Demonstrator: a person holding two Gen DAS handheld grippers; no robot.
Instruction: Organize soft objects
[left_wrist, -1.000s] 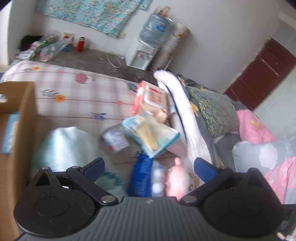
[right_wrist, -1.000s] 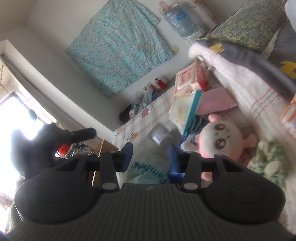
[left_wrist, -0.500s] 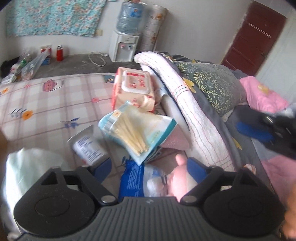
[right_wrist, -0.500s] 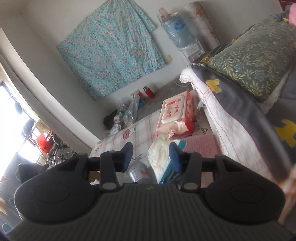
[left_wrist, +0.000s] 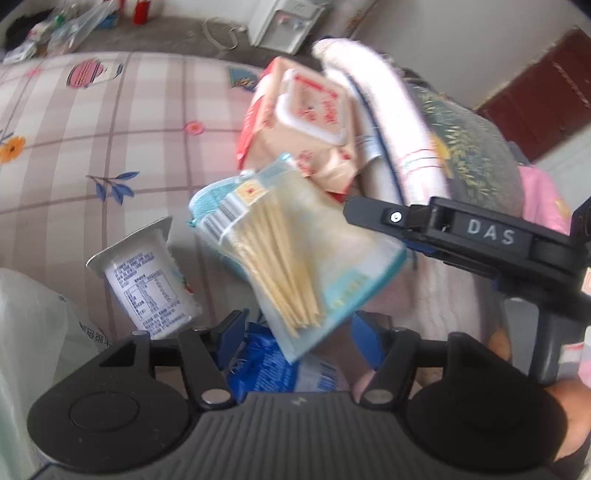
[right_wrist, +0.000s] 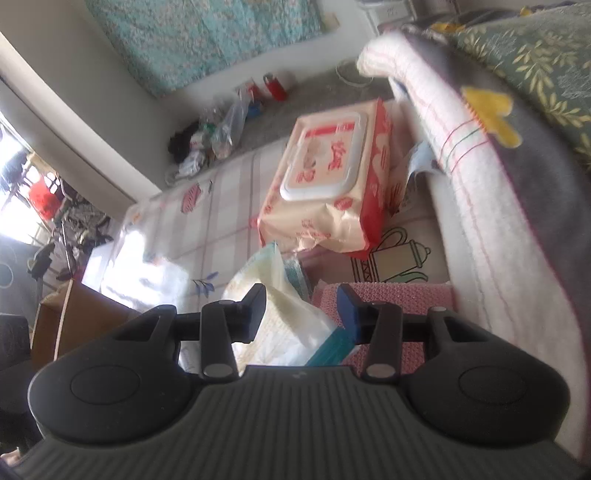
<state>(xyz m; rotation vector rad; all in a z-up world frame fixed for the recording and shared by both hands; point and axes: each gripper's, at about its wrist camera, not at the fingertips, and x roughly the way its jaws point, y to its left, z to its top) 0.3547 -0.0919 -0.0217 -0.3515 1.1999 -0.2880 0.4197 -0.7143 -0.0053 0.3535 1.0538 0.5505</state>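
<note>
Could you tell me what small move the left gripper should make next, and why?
Probably ease further down onto the blue packet. The left gripper has just been closing, its pads not yet pressing anything; the packet lies between them, partly under the cotton swab bag, so a low grip seems needed.

The left tongs (left_wrist: 299, 332), jaws just narrowing with nothing pinched, hang over a blue packet (left_wrist: 258, 363) on the bed (left_wrist: 92, 155), beneath a cotton-swab bag (left_wrist: 291, 251), beside a yogurt cup (left_wrist: 151, 280).
</note>
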